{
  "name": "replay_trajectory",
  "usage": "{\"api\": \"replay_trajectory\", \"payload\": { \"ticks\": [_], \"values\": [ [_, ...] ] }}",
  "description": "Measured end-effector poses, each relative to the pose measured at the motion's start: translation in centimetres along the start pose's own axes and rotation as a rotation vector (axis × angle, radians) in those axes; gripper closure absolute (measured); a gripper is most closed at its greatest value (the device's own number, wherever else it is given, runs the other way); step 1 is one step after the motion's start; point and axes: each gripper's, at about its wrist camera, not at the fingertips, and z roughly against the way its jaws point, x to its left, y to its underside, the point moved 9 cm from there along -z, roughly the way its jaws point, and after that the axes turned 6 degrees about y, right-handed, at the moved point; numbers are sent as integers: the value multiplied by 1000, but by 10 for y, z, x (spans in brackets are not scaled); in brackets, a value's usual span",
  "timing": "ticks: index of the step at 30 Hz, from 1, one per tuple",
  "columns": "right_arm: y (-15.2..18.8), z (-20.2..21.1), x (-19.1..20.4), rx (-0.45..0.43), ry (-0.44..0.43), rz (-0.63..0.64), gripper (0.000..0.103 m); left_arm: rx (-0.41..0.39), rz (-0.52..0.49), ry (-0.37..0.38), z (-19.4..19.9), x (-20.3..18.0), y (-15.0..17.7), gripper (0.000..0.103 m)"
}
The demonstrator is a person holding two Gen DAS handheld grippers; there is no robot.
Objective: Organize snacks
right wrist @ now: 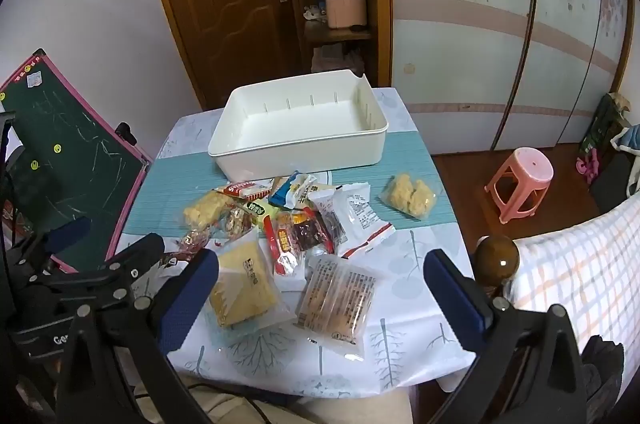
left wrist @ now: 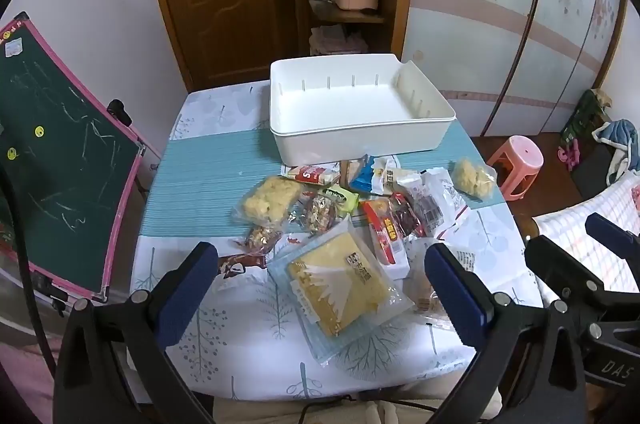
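A white bin (left wrist: 360, 135) stands empty at the table's far side; it also shows in the right wrist view (right wrist: 300, 151). A pile of snack packets (left wrist: 360, 199) lies in front of it. Nearest me lie a yellow cracker pack (left wrist: 340, 284), also in the right wrist view (right wrist: 240, 284), and a clear pack of brown biscuits (right wrist: 336, 300). One yellow puffed snack bag (right wrist: 412, 195) lies apart at the right. My left gripper (left wrist: 320, 284) is open and empty, above the yellow pack. My right gripper (right wrist: 320, 288) is open and empty, above the biscuit pack.
A green chalkboard with a pink frame (left wrist: 60, 159) leans at the table's left. A pink stool (right wrist: 520, 179) stands on the floor at the right. A checked cloth (right wrist: 576, 276) and a brown knob (right wrist: 496, 260) are at the near right. A wooden door and shelves stand behind.
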Motion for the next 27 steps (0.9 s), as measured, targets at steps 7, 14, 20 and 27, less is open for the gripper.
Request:
{"api": "replay_trajectory", "payload": {
  "ticks": [7, 14, 20, 27],
  "values": [
    [1, -1, 0, -5, -6, -3, 0, 10, 5, 8, -3, 0, 2, 0],
    [0, 0, 0, -6, -6, -4, 0, 20, 4, 18, -5, -5, 5, 1],
    [-1, 1, 1, -7, -5, -4, 0, 39, 1, 51, -6, -6, 6, 3],
    [-4, 2, 1, -10, 2, -1, 0, 8, -9, 49, -2, -4, -1, 3]
  ]
}}
